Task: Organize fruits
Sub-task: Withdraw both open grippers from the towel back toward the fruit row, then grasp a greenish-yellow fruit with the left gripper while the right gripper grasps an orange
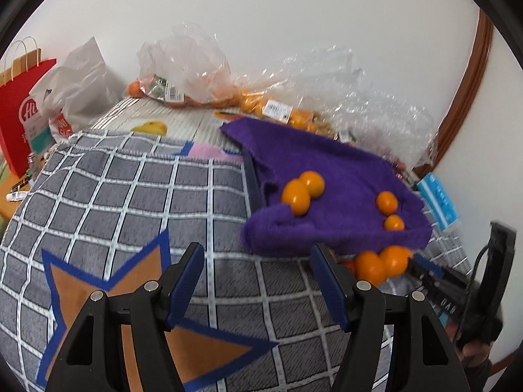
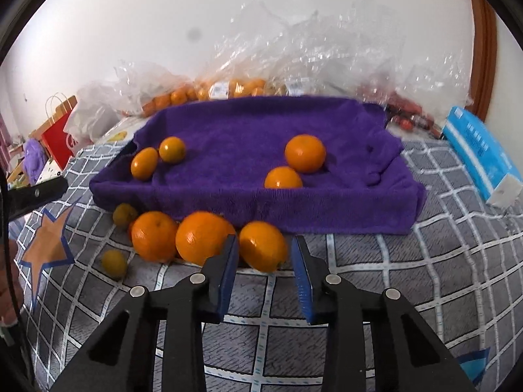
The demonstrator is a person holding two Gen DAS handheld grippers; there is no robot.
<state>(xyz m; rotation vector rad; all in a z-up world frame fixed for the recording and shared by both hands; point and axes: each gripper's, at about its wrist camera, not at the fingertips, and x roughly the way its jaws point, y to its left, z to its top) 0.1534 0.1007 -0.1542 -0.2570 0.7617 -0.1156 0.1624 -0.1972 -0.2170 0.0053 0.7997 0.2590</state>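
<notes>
A grey checked cloth (image 1: 137, 196) with white grid lines covers the counter, and an orange star (image 1: 98, 290) edged in blue is marked on it. At the far left stands a red paper bag (image 1: 19, 111) with white handles, a crumpled white plastic bag (image 1: 81, 81) just beside it. A blue packet (image 2: 480, 153), perhaps tissues, lies on the cloth at the right. Behind is a plain white wall (image 1: 294, 16) with a brown wooden frame (image 1: 474, 65) at its right edge
</notes>
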